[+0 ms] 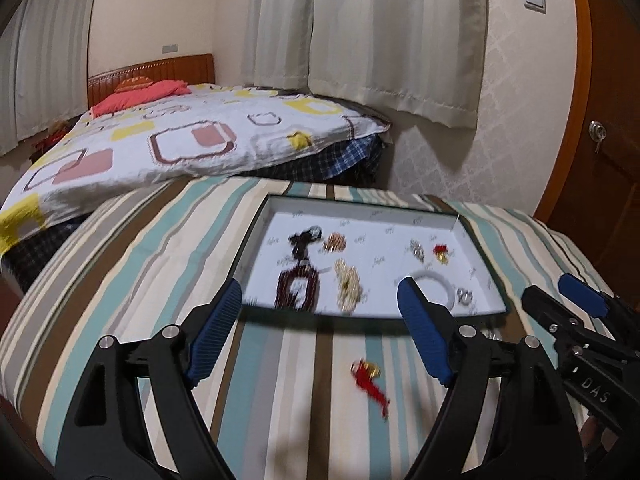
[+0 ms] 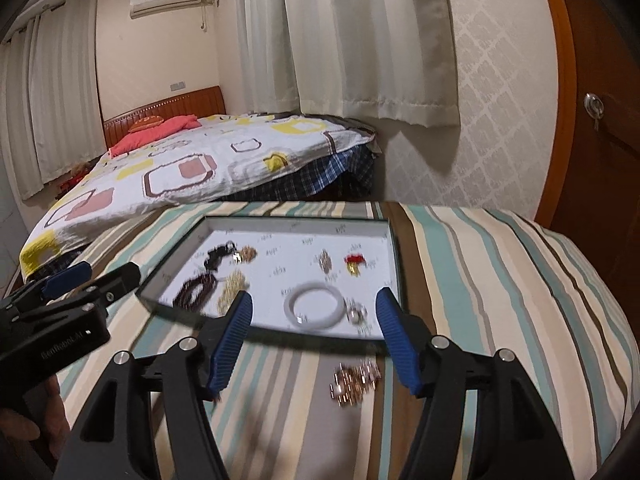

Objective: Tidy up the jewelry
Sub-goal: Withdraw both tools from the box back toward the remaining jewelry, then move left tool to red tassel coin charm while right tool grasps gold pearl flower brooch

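A shallow tray with a white lining [image 1: 280,204] [image 2: 394,248] lies on the striped cloth. In it are a dark bead necklace [image 1: 296,284] [image 2: 194,292], gold chains [image 1: 348,280], a white bangle [image 1: 440,280] [image 2: 314,308] and a small red-and-gold piece [image 1: 440,252] [image 2: 354,262]. On the cloth in front of the tray lie a red-and-gold ornament [image 1: 370,378] and a rose-gold bracelet [image 2: 356,384]. My left gripper [image 1: 320,284] [image 2: 96,276] is open above the ornament, empty. My right gripper [image 2: 315,294] [image 1: 560,296] is open above the bracelet, empty.
The striped cloth [image 1: 160,264] [image 2: 500,280] covers a rounded surface that drops off at the sides. Behind it stands a bed with a patterned quilt [image 1: 180,136] [image 2: 192,168]. Curtains [image 2: 360,40] hang at the back, and a wooden door [image 2: 600,140] is on the right.
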